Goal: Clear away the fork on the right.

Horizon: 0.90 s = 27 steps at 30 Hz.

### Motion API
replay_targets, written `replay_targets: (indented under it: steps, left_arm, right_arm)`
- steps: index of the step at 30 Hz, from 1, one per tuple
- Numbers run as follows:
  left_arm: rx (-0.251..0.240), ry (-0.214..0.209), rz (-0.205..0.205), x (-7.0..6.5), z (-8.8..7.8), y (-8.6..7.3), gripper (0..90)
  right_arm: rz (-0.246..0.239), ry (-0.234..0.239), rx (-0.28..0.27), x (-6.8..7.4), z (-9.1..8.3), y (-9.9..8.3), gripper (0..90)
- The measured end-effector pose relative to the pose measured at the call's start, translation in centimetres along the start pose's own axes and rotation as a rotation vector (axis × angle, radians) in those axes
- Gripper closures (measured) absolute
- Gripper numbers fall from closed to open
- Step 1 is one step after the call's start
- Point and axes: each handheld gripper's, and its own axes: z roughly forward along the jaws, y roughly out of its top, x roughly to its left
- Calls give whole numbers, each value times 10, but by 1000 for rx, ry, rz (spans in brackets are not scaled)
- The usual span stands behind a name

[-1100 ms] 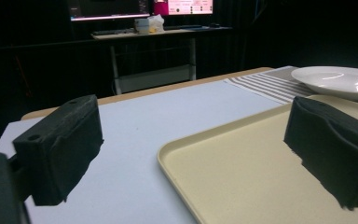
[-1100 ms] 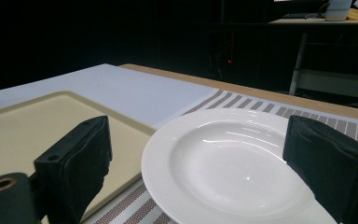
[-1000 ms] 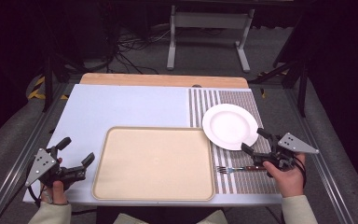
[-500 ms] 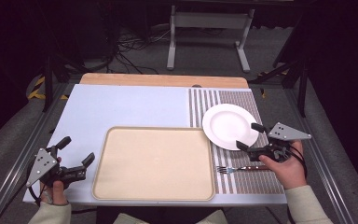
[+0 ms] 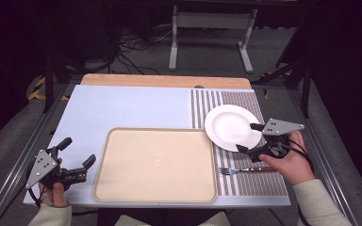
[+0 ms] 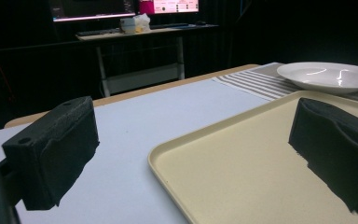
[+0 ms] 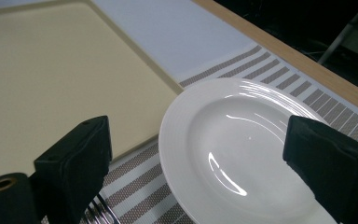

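On the striped placemat, the right tool gapes over the glossy round plate.

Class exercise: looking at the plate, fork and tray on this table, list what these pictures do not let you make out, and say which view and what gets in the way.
- Fork: high view, its handle end goes under the right hand; right gripper view, only tine tips show at the bottom edge.
- Plate: right gripper view, its near rim is cut off by the bottom edge and covered by the right gripper's jaws.
- Tray: left gripper view, its far corner sits behind a jaw of the left gripper.
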Motion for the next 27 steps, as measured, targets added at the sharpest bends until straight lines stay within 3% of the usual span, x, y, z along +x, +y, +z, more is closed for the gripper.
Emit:
replay_targets:
  steps: [5, 18, 27]
  left_arm:
    - [-1, 5, 18, -1, 0, 1, 17]
    - [11, 19, 19, -1, 2, 1, 21]
    - [11, 33, 19, -1, 1, 2, 21]
  right_arm:
    - [-46, 18, 88, 1, 3, 5, 80]
    - [-144, 81, 275, 0, 18, 10, 92]
    - [-190, 103, 366, -1, 25, 14, 93]
